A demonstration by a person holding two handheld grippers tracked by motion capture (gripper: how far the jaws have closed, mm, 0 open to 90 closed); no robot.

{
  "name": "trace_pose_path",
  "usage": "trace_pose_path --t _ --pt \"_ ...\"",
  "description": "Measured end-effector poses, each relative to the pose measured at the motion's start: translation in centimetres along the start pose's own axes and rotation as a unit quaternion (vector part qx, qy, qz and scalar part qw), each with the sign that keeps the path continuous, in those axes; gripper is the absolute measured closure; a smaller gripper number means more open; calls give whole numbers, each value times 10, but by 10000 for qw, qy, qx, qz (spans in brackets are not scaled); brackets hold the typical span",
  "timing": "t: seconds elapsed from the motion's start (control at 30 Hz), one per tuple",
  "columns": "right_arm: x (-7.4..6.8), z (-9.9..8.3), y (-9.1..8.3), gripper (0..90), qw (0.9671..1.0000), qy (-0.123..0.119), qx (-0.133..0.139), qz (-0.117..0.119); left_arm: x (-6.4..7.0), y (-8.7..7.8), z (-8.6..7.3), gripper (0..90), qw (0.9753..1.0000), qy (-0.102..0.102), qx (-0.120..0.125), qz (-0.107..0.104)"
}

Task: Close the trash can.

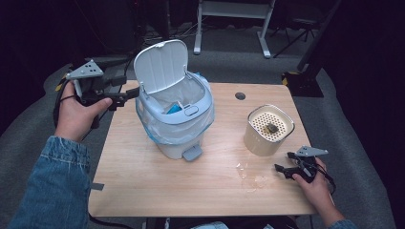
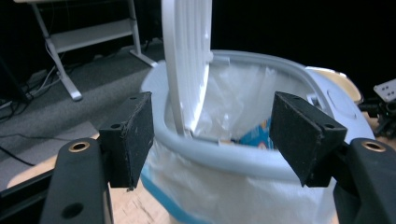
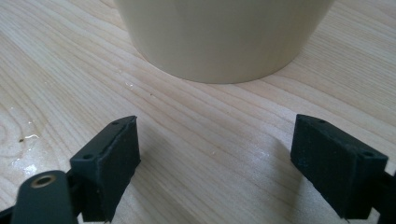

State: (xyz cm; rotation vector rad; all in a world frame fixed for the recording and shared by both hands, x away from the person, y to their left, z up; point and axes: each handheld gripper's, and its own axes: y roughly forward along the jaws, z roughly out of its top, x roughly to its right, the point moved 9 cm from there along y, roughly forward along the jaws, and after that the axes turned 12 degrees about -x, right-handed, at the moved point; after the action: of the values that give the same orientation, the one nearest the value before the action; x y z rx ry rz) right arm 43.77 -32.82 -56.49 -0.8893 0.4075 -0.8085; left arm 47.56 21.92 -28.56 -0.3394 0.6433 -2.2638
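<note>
Bin (image 1: pixel 174 119), white pedal type w/ plastic liner, stands upright at table (image 1: pixel 143 186) centre-left in high view, lid (image 1: pixel 160 64) raised and tilted back, long axis vertical, mouth up. Left gripper (image 1: pixel 131 94) hovers at its rear rim, near hinge. Right gripper (image 1: pixel 282 168) rests low beside cream canister (image 1: pixel 268 130).

Left gripper view: jaws wide apart, nothing held, straddling the rim (image 2: pixel 224 151); lid edge-on just ahead. Prob. light, stiff, smooth plastic; lid edge looks the best hold, liner (image 2: pixel 233 196) soft and slippery.

Right gripper view: jaws spread, empty, canister base (image 3: pixel 219 42) just ahead.
</note>
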Motion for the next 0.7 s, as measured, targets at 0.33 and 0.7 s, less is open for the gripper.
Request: trace_pose_path --t 0.33,0.7 --pt "0 0 0 161 10000 8 -4 15 -5 3 28 321 9997 65 205 111" --pt "-1 0 0 160 10000 12 -3 21 13 8 38 344 9995 190 198 -140"
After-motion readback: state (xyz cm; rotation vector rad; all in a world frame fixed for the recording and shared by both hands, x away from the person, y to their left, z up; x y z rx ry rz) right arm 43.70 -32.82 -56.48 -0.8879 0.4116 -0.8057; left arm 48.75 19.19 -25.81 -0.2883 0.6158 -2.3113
